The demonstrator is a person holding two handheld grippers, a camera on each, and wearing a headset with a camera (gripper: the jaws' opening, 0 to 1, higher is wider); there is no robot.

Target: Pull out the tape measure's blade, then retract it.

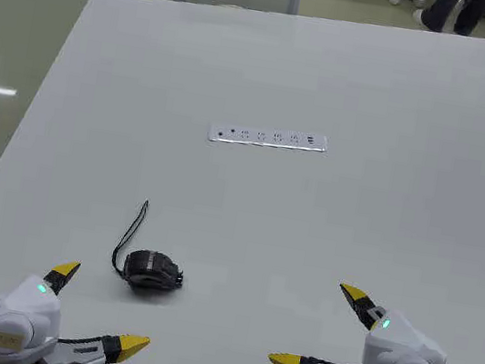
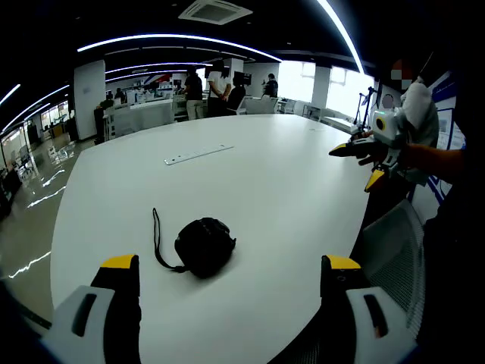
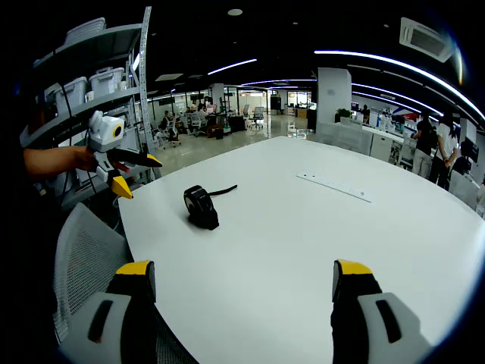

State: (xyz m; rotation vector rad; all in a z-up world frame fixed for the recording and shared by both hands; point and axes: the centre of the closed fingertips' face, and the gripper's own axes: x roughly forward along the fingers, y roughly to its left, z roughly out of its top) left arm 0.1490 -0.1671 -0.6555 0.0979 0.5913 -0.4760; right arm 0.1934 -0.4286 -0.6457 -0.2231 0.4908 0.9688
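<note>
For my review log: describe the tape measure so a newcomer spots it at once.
On the white table, look near the front edge, short of the silver power strip. The tape measure lies ahead of the left gripper: a small black case trailing a thin cord loop, the only dark thing there.

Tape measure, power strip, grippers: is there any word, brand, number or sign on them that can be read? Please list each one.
No text here can be read.
Tape measure: black case, no legible label or brand.
Power strip: small marks beside the sockets, too small to read.
Left gripper: a yellowish patch on its body, too blurred to read.
</note>
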